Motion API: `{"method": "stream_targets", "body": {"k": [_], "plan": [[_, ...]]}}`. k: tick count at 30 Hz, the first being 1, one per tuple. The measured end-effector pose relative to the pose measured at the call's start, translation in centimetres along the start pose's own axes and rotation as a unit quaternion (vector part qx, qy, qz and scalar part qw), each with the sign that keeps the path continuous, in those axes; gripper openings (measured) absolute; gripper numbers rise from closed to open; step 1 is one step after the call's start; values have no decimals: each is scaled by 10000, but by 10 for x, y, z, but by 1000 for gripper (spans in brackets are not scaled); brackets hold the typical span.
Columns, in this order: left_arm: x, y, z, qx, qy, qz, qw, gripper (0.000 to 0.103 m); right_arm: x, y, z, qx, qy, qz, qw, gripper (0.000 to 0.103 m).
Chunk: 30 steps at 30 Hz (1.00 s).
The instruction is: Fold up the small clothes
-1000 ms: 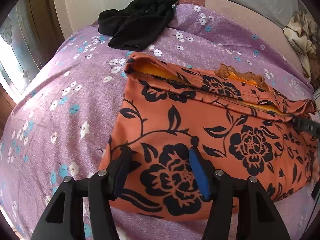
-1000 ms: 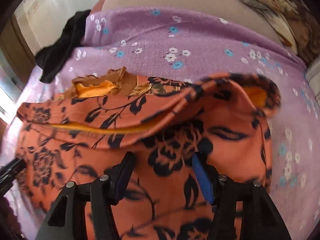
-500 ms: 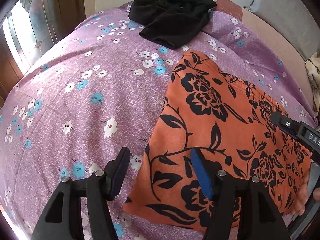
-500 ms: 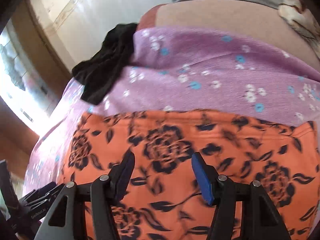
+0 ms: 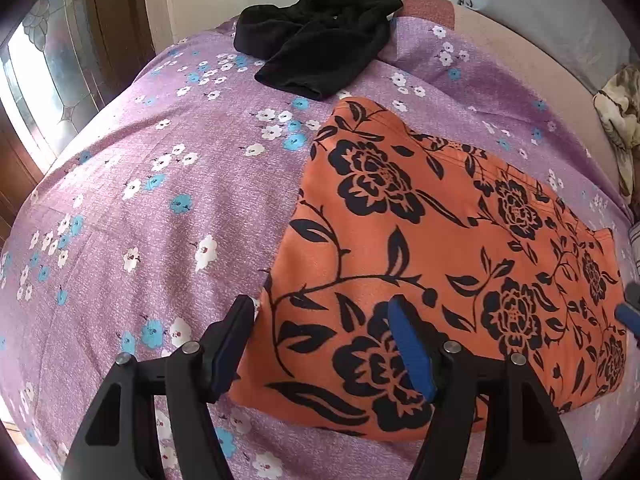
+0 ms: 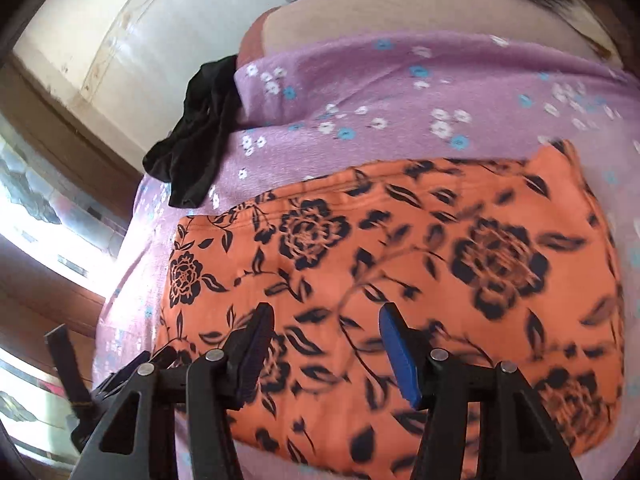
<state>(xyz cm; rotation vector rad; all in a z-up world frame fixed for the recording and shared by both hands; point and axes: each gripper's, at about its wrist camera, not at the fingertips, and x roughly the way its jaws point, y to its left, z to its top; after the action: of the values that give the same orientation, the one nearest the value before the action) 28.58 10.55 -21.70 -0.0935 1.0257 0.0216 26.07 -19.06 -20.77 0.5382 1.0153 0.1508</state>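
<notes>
Left gripper (image 5: 322, 344) nearest in left wrist view: fingers spread and opening, nothing pinched. Black left finger (image 5: 232, 344) over the purple floral bedsheet (image 5: 160, 208), just beside the garment's near left edge; blue-padded right finger (image 5: 412, 352) over the print. Straddling the near left corner of the orange floral garment (image 5: 420, 248), pads apart from the cloth as far as visible.

Right gripper (image 6: 324, 354) in right wrist view: fingers spread, closing slightly, nothing between the pads. Both fingers over the near part of the orange floral garment (image 6: 400, 264). Frame motion-blurred, so contact with the cloth hard to judge; looks clear of it. Left gripper (image 6: 112, 384) partly visible at lower left of that view, near the garment's left edge.

Garment lies flat, folded into a rough rectangle, on the bedsheet (image 6: 380, 92), right of centre in left wrist view. Near edge toward the grippers, far edge showing a stitched band.

Further back: black garment (image 5: 320, 36) crumpled at the far end of the sheet, well apart from the orange one; same black garment (image 6: 196, 136) at upper left in right view. Beyond it, tan bed surface (image 5: 520, 56), pale wall (image 6: 140, 28). Patterned cloth (image 5: 620, 120) bunched at far right. Stained-glass window (image 5: 48, 92) at left.
</notes>
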Motion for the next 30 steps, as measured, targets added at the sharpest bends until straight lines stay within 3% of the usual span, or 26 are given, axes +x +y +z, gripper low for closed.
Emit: {"method": "stream_targets", "body": {"k": [3,6,10,12,15,18,24,26,27,30], "plan": [[-14,2,-9,-121,-65,-178,9997,71,-40,-59,-30,1003,-37,352,9943,65],[-25,11,-25,-469,120,-622,9969,74,-64,-105,-64,1824,-167,732,9803,70],[-24,23,-51,-1271,639,-1289,9814,74,-67,-138,-102,2571,-230,1065,9602,70],[-18,18,-60,-1268,780,-1295,9803,74,-60,-147,-114,2802,-197,1033,9542,71],[-4,14,-63,-1437,904,-1252,9775,76,-47,-156,-116,2978,-125,1041,9489,71],[4,8,-50,-1448,591,-1300,9791,81,-38,-158,-105,2937,-291,1156,9484,71],[22,11,-32,-2169,174,-1678,9615,83,-22,-172,-81,3059,-653,1456,9386,70],[22,8,-32,-2189,72,-1537,9635,71,-17,-175,-72,3123,-815,1529,9340,70],[20,8,-33,-2151,14,-1408,9664,53,-14,-175,-66,3132,-897,1551,9326,70],[17,9,-33,-1963,-132,-1329,9714,40,-4,-168,-52,2902,-1167,1459,9386,70]]}}
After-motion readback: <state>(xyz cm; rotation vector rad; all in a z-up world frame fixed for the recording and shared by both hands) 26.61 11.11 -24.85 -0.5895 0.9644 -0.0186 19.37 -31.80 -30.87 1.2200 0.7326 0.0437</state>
